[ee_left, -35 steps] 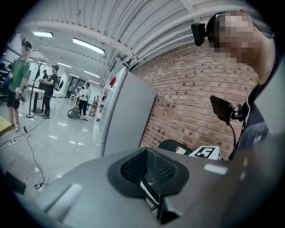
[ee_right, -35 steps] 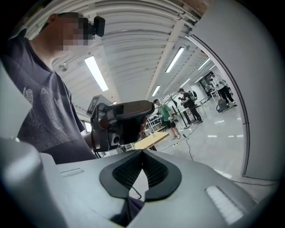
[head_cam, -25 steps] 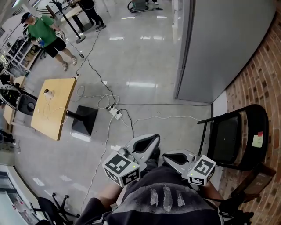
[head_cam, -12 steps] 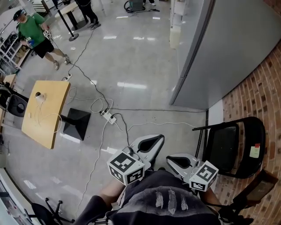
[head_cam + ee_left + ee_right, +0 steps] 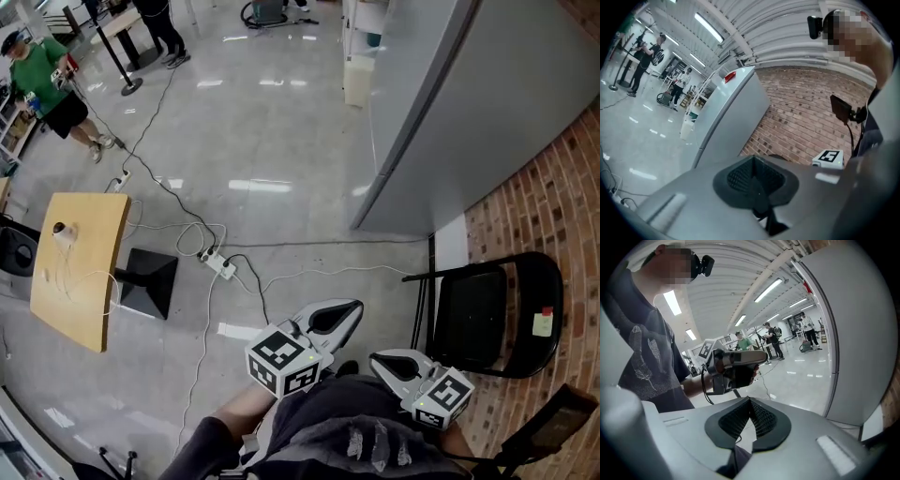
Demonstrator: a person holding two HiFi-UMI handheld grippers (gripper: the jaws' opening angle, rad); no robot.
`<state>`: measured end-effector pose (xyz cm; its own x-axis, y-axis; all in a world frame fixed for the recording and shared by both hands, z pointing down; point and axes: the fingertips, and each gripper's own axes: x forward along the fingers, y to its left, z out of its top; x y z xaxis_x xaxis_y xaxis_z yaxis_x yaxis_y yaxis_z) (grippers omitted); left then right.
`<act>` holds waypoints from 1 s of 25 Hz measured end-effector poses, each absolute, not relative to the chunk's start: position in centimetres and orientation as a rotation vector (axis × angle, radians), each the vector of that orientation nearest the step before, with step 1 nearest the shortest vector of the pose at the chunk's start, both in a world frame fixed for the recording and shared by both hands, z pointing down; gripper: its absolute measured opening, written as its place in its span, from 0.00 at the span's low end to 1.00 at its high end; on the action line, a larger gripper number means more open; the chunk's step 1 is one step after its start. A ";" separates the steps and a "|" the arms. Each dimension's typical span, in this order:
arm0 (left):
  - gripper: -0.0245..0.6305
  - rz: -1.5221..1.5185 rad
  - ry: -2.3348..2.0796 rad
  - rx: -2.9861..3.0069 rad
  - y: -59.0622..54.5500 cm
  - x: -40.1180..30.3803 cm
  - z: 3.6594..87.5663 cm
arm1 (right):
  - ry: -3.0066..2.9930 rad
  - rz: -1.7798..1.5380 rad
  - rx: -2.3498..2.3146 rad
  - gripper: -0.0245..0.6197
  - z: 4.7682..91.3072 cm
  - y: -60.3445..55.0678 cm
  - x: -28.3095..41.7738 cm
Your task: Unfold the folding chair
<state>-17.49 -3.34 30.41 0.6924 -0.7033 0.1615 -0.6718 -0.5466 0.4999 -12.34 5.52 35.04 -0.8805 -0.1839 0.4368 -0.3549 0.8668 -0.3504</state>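
With our left gripper (image 5: 349,307) and right gripper (image 5: 379,360) both closed on nothing, the chair (image 5: 478,314) stands at right by the brick wall (image 5: 553,206), likely stiff, fairly heavy metal, best gripped at the backrest rim and seat edge.

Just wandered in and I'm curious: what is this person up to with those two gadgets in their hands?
A person holds a white two-jaw tool in each hand, close to the body. The left gripper and the right gripper are both shut and empty. The black metal folding chair stands folded by the red brick wall, on the person's right. Neither gripper touches it, so the unfolding has not begun.
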 end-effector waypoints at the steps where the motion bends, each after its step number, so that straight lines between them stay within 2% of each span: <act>1: 0.04 -0.080 -1.040 2.375 -3.7 -17.4 30.4 | -2.635 0.601 0.416 0.04 35.1 5.3 -12.2; 8: 0.04 -0.075 -0.926 2.396 -5.2 -15.4 30.6 | -2.596 0.555 0.514 0.04 34.3 4.1 -11.3; 17: 0.04 0.015 -0.861 2.481 -6.4 -8.8 29.3 | -2.669 0.537 0.626 0.04 33.6 2.3 -5.9; 25: 0.04 0.111 -0.823 2.511 -7.0 2.3 27.8 | -2.764 0.629 0.649 0.04 32.7 1.9 2.5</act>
